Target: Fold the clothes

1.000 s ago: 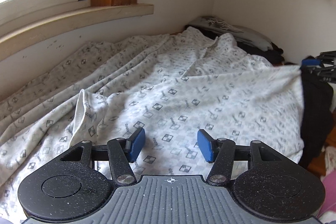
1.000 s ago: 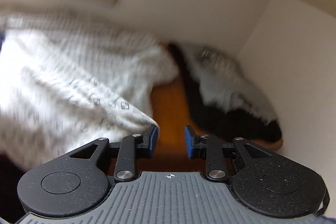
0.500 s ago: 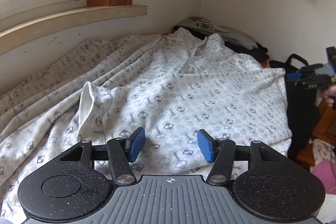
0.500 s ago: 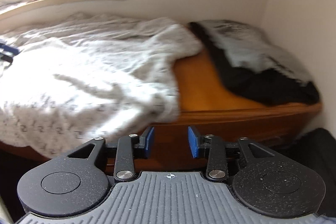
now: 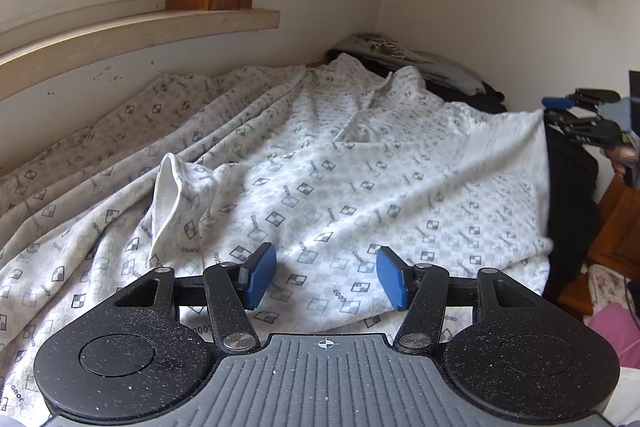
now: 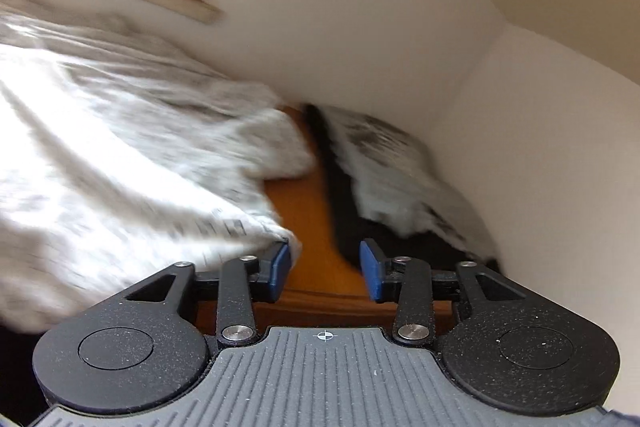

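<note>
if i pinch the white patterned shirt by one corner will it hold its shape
Probably not: the white patterned fabric shirt lies in soft creases, so it should droop. It looks thin, likely light. It hangs over the wooden table edge, so tugging may slide it.

A wooden top (image 6: 308,227) carried the clothes, its orange-brown surface bare only in a strip between two garments. A white patterned shirt (image 5: 320,187) lay spread and rumpled over most of it, reaching the wall under the sill and hanging over the near edge. In the far corner a dark pile (image 6: 400,187) lay against the walls, a grey printed piece (image 5: 400,55) on it.
</note>
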The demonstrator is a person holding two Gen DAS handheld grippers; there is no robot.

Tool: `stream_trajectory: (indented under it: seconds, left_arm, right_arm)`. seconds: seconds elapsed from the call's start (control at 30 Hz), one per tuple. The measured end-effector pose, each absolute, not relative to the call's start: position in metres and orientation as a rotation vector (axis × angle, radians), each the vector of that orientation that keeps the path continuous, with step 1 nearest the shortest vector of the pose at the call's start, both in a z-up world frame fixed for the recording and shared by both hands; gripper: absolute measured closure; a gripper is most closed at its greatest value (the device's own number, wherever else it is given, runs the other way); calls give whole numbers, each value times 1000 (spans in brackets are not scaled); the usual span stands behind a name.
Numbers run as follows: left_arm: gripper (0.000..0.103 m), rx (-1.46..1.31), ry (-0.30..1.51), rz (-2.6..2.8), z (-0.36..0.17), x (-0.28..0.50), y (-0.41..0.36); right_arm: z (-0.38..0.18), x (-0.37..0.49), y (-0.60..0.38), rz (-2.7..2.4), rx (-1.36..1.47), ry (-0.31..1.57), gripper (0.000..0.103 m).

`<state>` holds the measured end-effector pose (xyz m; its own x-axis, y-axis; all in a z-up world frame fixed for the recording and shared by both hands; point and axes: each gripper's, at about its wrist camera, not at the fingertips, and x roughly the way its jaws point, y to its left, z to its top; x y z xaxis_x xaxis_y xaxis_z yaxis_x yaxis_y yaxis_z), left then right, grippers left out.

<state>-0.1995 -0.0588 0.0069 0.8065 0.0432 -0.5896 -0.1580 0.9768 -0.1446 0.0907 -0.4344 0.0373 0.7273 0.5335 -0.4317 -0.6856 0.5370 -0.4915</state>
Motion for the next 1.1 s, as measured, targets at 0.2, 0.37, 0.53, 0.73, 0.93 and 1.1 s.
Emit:
stream_trajectory:
  seconds: [0.2, 0.37, 0.53, 0.73, 0.93, 1.1]
  left_arm:
    - [43, -210, 617, 104, 7, -201, -56]
    - [43, -177, 626, 115, 8, -201, -60]
    - [42, -178, 626, 119, 8, -200, -61]
    - [42, -176, 628, 119, 8, -200, -61]
    - [41, -161, 632, 123, 9, -199, -63]
    - [40, -159, 634, 121, 9, -198, -64]
  right_arm:
    - [22, 86, -435, 904, -852, 362, 90]
    - [37, 110, -451, 793, -728, 381, 89]
    - [59, 152, -462, 740, -431, 452, 83]
    - [39, 180, -452, 792, -249, 637, 77]
    - [26, 169, -421, 891, -253, 702, 87]
    - [45, 124, -400, 1068, -364, 536, 91]
